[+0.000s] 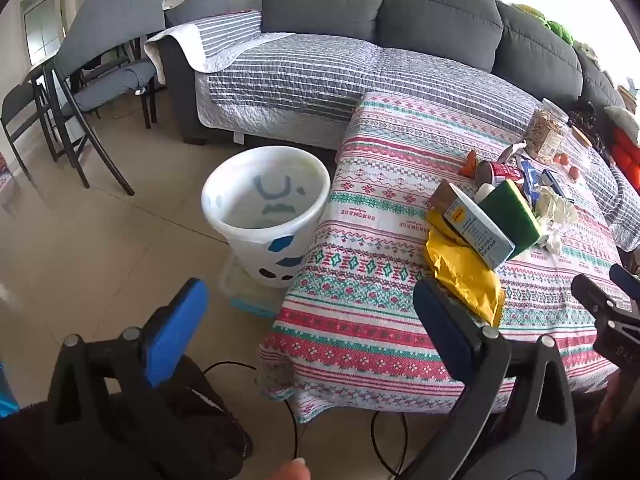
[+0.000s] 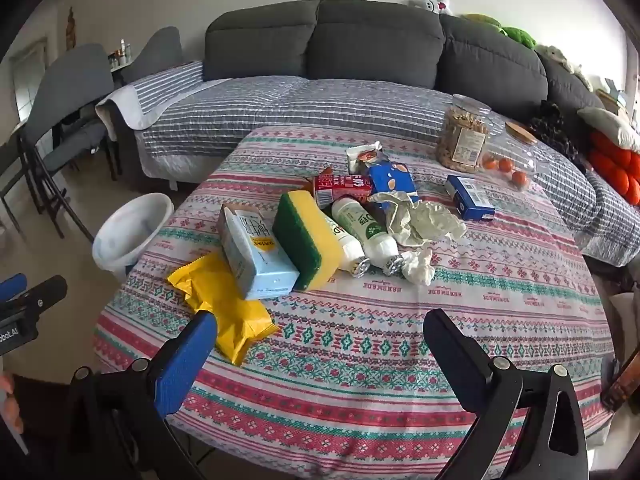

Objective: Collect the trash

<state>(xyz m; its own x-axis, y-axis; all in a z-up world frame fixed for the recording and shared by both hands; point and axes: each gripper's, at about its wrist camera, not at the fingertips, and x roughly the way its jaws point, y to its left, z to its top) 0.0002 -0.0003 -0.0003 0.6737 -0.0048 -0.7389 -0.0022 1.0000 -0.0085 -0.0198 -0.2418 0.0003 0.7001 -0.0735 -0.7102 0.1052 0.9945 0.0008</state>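
Note:
A pile of trash lies on the patterned tablecloth (image 2: 360, 340): a yellow wrapper (image 2: 224, 304) (image 1: 460, 272), a light blue carton (image 2: 252, 252) (image 1: 476, 224), a green-and-yellow sponge (image 2: 308, 240) (image 1: 512, 216), two white bottles (image 2: 368, 232), a red can (image 2: 344, 188), crumpled paper (image 2: 420, 220) and blue boxes (image 2: 470, 198). A white bin (image 1: 266, 208) (image 2: 128, 228) stands on the floor left of the table. My left gripper (image 1: 308, 312) is open and empty, between bin and table. My right gripper (image 2: 320, 340) is open and empty, just in front of the yellow wrapper.
A grey sofa (image 2: 360, 48) with a striped cover stands behind the table. A clear jar of snacks (image 2: 464, 136) and a container of oranges (image 2: 508, 164) sit at the table's far right. Folding chairs (image 1: 96, 72) stand at the left. Cables (image 1: 296, 420) lie on the floor.

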